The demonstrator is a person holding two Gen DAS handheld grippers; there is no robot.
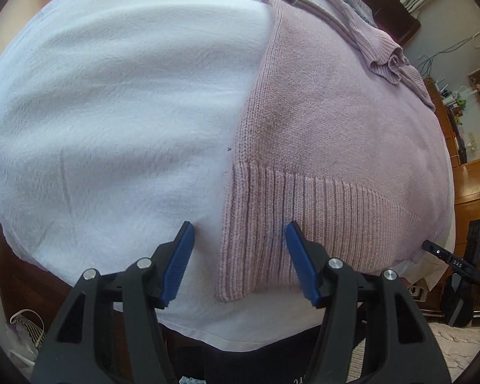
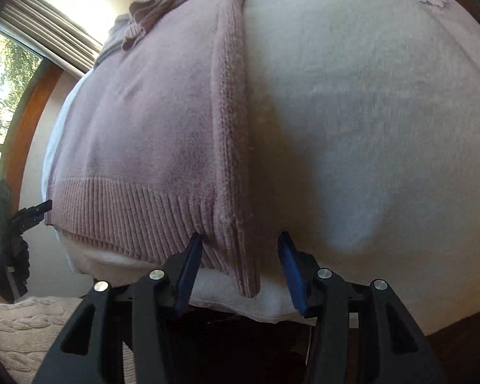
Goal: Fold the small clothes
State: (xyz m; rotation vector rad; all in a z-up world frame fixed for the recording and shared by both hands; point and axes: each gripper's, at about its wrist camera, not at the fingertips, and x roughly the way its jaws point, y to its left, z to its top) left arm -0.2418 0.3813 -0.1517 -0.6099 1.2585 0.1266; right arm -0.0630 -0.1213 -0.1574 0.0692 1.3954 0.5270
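Pink knit sweater (image 1: pixel 336 134) flat on white cloth (image 1: pixel 112 112); left claw (image 1: pixel 238 233) and right claw (image 2: pixel 240 240) wide, straddling hem corners.

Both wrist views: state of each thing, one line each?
pink sweater: spread flat on the cloth, not folded at the hem; sleeve bunched at the far end.
white cloth: spread, lightly wrinkled.
left gripper: open, straddling the hem's left corner.
right gripper: open, straddling the hem's right corner.
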